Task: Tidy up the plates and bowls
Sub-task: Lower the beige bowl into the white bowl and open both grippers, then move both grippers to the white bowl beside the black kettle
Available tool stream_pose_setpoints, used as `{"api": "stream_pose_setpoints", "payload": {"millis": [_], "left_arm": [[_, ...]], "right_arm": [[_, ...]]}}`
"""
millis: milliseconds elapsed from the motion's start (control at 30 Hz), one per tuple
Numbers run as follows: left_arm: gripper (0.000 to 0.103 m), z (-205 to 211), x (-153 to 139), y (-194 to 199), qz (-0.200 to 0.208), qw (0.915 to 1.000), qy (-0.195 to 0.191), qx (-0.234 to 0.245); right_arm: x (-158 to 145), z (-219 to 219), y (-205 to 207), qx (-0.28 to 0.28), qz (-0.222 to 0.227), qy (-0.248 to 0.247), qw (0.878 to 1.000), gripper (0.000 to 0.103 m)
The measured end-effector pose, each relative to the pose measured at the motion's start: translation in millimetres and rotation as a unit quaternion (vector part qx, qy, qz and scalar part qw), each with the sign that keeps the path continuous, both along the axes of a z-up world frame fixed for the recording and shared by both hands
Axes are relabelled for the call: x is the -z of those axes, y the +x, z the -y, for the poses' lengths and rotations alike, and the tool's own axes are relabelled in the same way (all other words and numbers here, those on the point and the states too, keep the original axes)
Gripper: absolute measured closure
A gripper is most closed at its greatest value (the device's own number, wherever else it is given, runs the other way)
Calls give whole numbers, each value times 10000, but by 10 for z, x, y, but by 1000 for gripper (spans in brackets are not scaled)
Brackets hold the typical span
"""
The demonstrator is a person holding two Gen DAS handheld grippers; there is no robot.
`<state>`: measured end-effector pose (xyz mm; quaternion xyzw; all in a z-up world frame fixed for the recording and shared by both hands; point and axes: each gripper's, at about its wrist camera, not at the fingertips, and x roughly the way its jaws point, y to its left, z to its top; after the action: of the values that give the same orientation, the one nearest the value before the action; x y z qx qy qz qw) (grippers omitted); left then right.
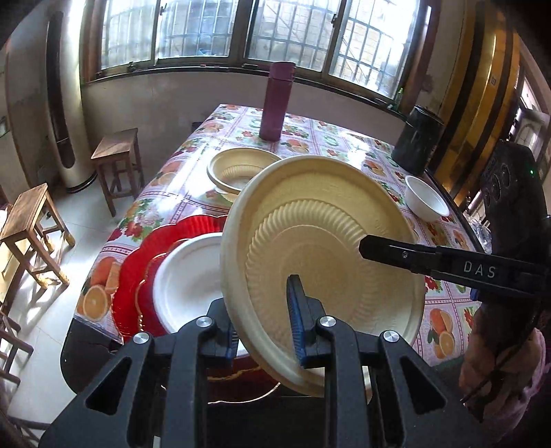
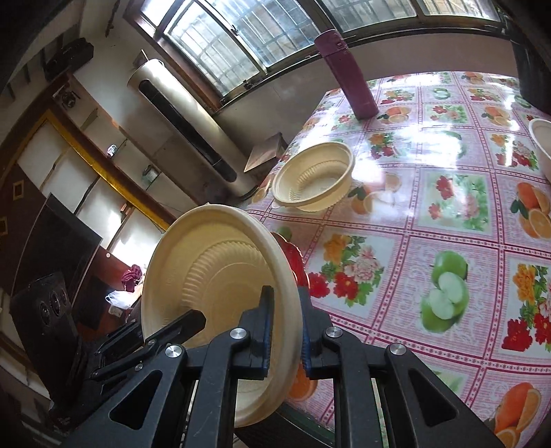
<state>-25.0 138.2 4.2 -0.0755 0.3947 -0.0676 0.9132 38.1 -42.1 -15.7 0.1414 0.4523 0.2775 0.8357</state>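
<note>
Item: cream ribbed plastic plate [image 1: 323,248] — tilted, held above the fruit-print surface [image 1: 344,144], over the white round plate [image 1: 187,275] on the red scalloped tray [image 1: 137,262].
Left hand-held gripper [image 1: 265,331] and right hand-held gripper [image 2: 286,331]: both clamped on its rim.
Step, judged: mid-transfer; one gripper should release next.
Lettering: "DAS".

A home dining room: glossy fruit-patterned tablecloth [image 1: 330,144], small wooden stools [image 1: 31,220] at left, barred windows [image 1: 193,31] above.
</note>
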Motion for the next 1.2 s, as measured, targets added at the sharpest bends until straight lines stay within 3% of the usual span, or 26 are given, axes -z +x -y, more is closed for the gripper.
{"api": "stream_pose_setpoints", "payload": {"millis": [233, 600, 833, 933, 967, 1033, 1100, 1133, 1200], "left_arm": [[81, -370, 96, 145, -90, 9989, -181, -434], [81, -601, 426, 254, -476, 9956, -474, -654], [81, -670, 471, 262, -503, 9951, -395, -759], [81, -701, 446, 235, -399, 9944, -97, -978], [79, -708, 421, 220, -330, 9936, 44, -1077], [66, -731, 362, 173, -121, 9924, 222, -1207], [35, -737, 277, 118, 153, 9895, 376, -1389], [31, -727, 225, 81, 324, 9874, 473, -1477], [26, -699, 129, 25, 666, 9821, 696, -1621]], "right_arm": [[94, -482, 143, -217, 7, -135, 9997, 88], [432, -727, 265, -266, 26, -483, 9985, 88], [527, -773, 269, -289, 108, -576, 9979, 87], [501, -742, 276, -264, 166, -540, 9981, 85], [491, -725, 278, -265, 176, -528, 9981, 80], [460, -678, 280, -241, 206, -415, 9986, 71], [436, -615, 296, -236, 198, -250, 9992, 63], [432, -591, 311, -255, 164, -173, 9994, 58], [417, -520, 325, -205, 195, -37, 9996, 57]]}}
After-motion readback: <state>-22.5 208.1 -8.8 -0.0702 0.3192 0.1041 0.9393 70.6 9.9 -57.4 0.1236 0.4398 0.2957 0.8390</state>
